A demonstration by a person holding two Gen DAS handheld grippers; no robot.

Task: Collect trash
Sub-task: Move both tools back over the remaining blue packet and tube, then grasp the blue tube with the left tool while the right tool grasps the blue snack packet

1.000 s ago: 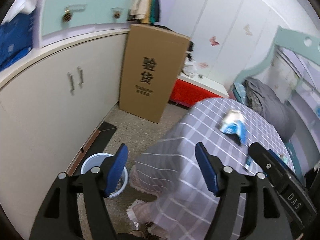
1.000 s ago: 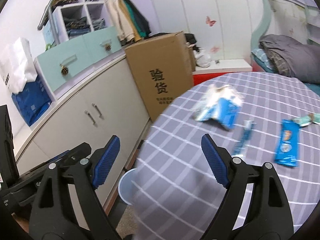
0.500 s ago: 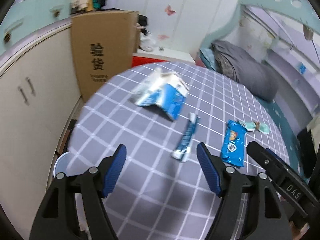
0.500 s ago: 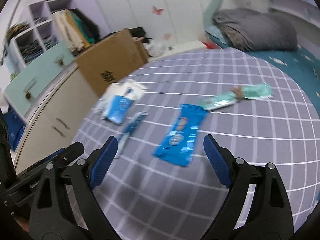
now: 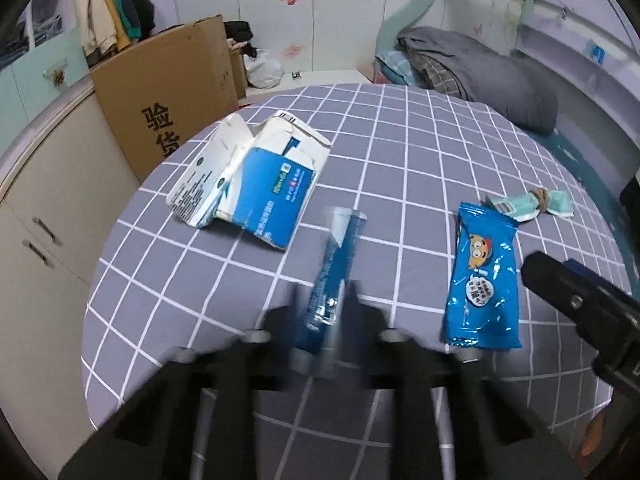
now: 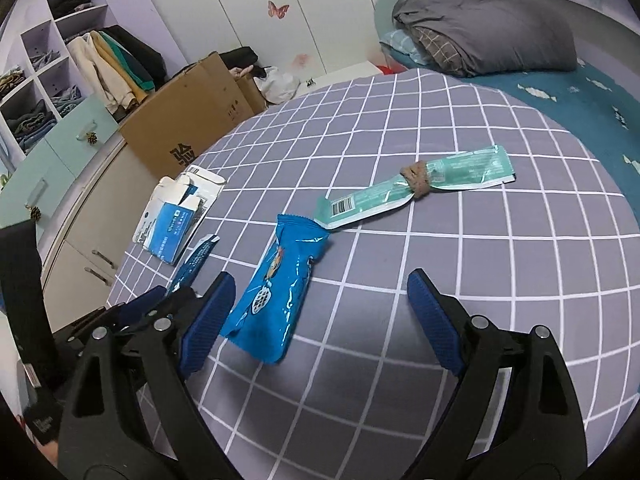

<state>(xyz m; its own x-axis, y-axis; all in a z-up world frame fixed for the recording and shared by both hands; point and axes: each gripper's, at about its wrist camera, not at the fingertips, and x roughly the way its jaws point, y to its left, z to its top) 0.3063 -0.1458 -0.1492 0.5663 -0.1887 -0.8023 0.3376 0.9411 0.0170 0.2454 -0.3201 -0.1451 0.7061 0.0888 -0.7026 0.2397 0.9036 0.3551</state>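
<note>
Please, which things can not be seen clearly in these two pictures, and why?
- Left gripper, left wrist view: motion blur; its jaws are closing around the sachet, contact unclear.
- Sachet, right wrist view: lower end hidden behind the left gripper.
- Print on the carton, both views: too small to read.
- Wrapper, right wrist view: near corner behind a finger of the right gripper.
- Box label, both views: cut off by the table.

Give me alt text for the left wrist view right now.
The left gripper, blurred, is closing its jaws around the near end of a slim blue stick sachet on a grey checked tablecloth. A torn blue and white carton lies beyond it at left, a blue snack wrapper at right.
</note>
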